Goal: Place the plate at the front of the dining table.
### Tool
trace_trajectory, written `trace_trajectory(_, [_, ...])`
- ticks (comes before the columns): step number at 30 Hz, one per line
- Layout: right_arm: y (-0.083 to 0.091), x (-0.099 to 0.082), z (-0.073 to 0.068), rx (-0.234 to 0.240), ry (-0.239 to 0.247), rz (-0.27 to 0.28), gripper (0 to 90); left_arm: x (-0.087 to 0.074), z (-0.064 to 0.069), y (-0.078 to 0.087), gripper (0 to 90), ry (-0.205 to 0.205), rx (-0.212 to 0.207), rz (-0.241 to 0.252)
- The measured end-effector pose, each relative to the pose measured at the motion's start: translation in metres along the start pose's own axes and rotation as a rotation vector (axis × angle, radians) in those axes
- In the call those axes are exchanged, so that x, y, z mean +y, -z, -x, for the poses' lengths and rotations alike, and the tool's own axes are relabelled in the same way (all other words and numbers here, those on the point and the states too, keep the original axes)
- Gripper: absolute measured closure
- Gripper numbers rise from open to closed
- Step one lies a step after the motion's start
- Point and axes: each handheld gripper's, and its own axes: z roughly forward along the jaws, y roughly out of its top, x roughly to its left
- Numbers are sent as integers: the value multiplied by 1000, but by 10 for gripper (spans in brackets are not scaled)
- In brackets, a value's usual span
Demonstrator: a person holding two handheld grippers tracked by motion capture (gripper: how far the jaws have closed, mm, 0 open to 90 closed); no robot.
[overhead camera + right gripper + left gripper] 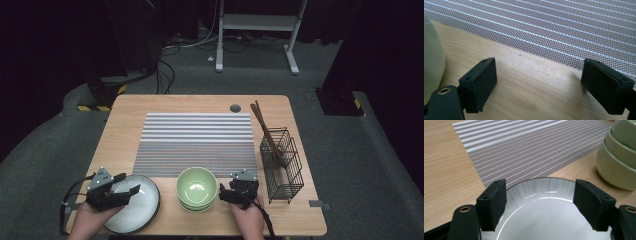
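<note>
A round grey plate [135, 204] lies at the table's near left; in the left gripper view the plate [544, 217] spreads below the jaws. My left gripper [128, 188] hovers over its left half, and in its own view this gripper [540, 205] is open with nothing pressed between the pads. A stack of green bowls [197, 188] sits at the near centre, and the same bowls [619, 157] rise at the right edge. My right gripper [243, 176] rests just right of the bowls; in its own view it [539, 85] is open above bare wood.
A striped grey placemat [195, 142] covers the table's middle. A black wire basket [282, 165] with brown chopsticks [266, 131] stands at the right. The wooden table [125, 107] has its front edge close to both hands.
</note>
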Motion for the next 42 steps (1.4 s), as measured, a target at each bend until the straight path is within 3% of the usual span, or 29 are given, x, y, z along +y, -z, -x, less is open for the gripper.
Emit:
trace_trajectory(9, [7,-3,-1,9,46,26,126,6,-8,8,256,35,32,-35])
trace_trajectory(15, [9,-2,-3,13,67,40,126,11,-20,12,258,50,81,-43])
trace_trajectory(17, [10,-2,-4,18,61,43,125,11,-25,14,259,54,99,-68])
trace_trajectory(25, [13,-2,-5,7,92,65,122,15,-33,20,265,70,93,-142])
trace_trajectory(30, [14,-2,-3,0,95,79,122,25,-35,20,256,113,92,-198])
trace_trajectory(37, [18,-1,1,-7,82,85,124,30,-42,16,254,116,115,-254])
trace_trajectory(42, [22,-1,1,-4,84,93,125,30,-45,17,253,94,113,-293])
